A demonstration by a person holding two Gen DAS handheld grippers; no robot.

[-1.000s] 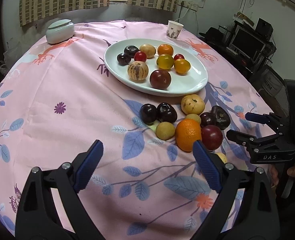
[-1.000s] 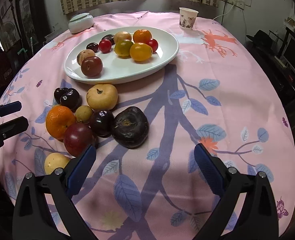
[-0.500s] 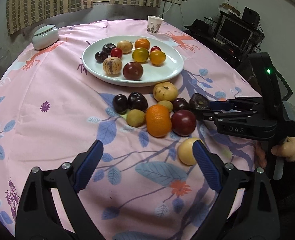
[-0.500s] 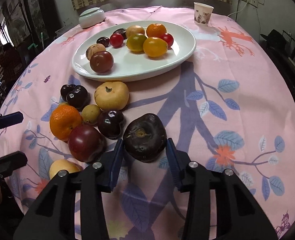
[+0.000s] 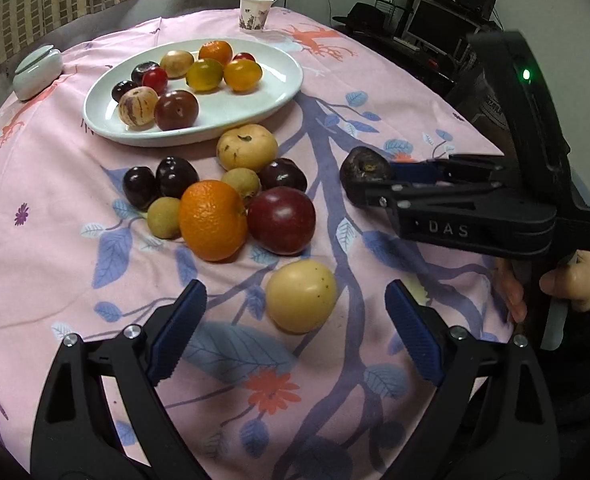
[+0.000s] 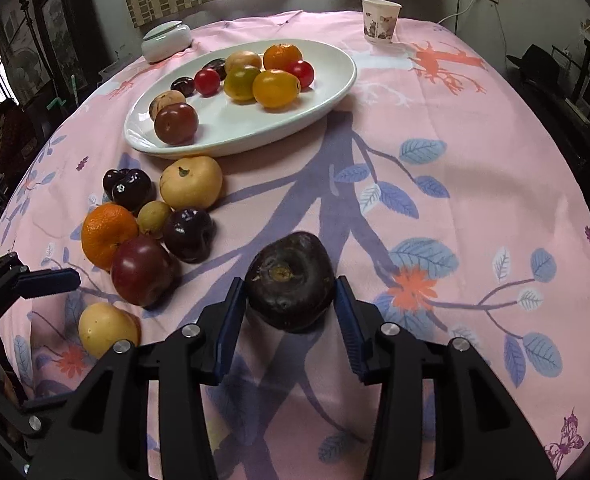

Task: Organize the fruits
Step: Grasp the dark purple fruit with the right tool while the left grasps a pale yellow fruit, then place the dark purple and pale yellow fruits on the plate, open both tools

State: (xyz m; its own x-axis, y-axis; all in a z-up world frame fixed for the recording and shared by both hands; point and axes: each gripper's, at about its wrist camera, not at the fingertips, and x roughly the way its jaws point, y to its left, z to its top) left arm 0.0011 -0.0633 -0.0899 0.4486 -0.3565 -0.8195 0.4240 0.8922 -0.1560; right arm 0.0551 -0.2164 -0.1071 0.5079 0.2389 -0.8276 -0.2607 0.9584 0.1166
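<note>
A white plate [image 6: 337, 92] of small fruits sits far on the pink-clothed worktop [image 6: 475, 184], with a paper cup [image 6: 381, 20] and lidded jar [image 6: 166, 42] beyond. Loose fruits cluster left: an orange [image 6: 107, 234], a red plum [image 6: 143, 270]. The right tongs [image 6: 291, 308] have just closed on a dark, wrinkled fruit [image 6: 289, 280], dimpled on top, its underside hidden. The left tongs [image 5: 295, 322] gape wide around a pale yellow fruit [image 5: 301, 296], untouched.

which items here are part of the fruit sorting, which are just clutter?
In play: white plate with fruit on it; loose fruit pile on the cloth; dark wrinkled fruit clamped in the right gripper; pale yellow fruit ahead of the open left gripper.

Clutter: paper cup; lidded ceramic jar.
</note>
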